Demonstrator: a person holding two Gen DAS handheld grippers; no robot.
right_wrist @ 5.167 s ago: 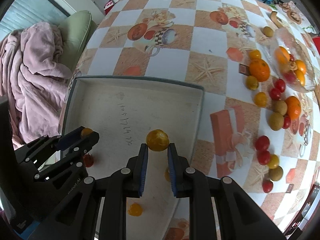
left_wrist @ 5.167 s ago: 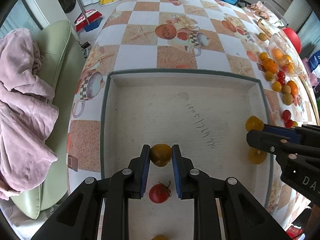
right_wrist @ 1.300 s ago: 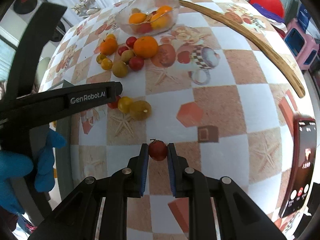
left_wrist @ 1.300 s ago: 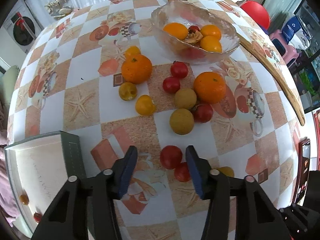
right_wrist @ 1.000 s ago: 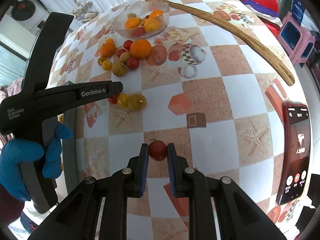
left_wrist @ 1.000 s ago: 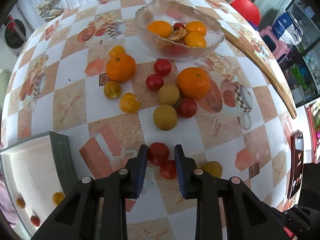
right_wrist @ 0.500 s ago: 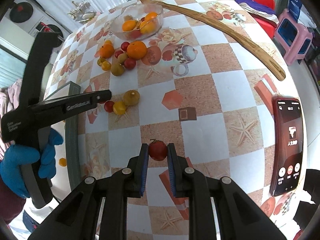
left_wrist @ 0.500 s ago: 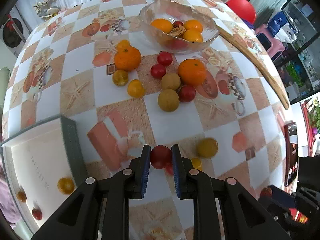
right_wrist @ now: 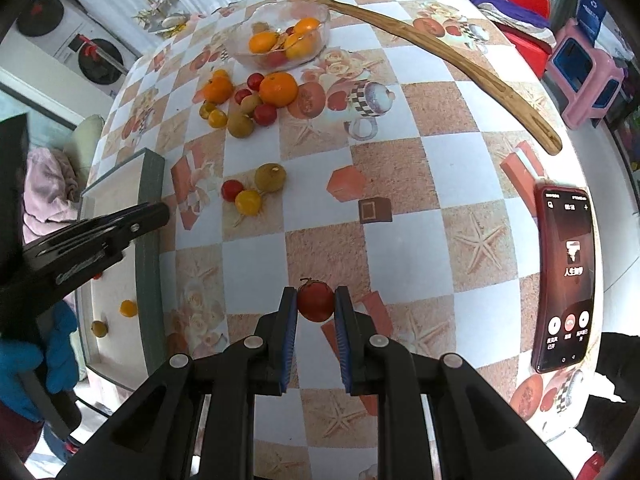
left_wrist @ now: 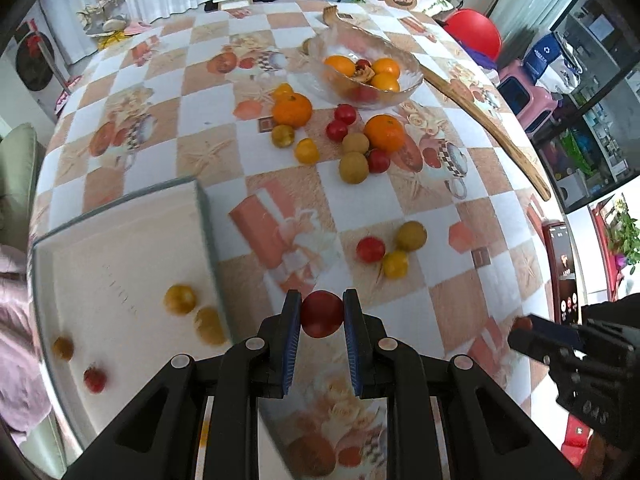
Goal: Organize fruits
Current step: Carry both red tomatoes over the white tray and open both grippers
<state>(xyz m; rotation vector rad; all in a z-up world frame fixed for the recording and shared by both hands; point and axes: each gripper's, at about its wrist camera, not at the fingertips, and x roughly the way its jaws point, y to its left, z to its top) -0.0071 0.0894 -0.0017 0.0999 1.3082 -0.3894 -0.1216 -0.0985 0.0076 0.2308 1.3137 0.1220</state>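
Observation:
My left gripper is shut on a red tomato, held above the tablecloth just right of the grey-rimmed tray. Inside that tray lie two yellow tomatoes, a small orange one and a red one. My right gripper is shut on another red tomato with a stem, over the table's near part. In the right wrist view the left gripper's finger reaches over the tray rim. Loose fruit lies scattered between tray and glass bowl.
A red, a yellow and a greenish fruit sit close together right of the tray. A long wooden stick and a phone lie on the right side. A hand in a blue glove holds the left gripper. A sofa with pink blanket is at left.
The left gripper closed on the red tomato among the loose fruit, lifted it and carried it left toward the tray. The right gripper kept its tomato and stayed about where it was.

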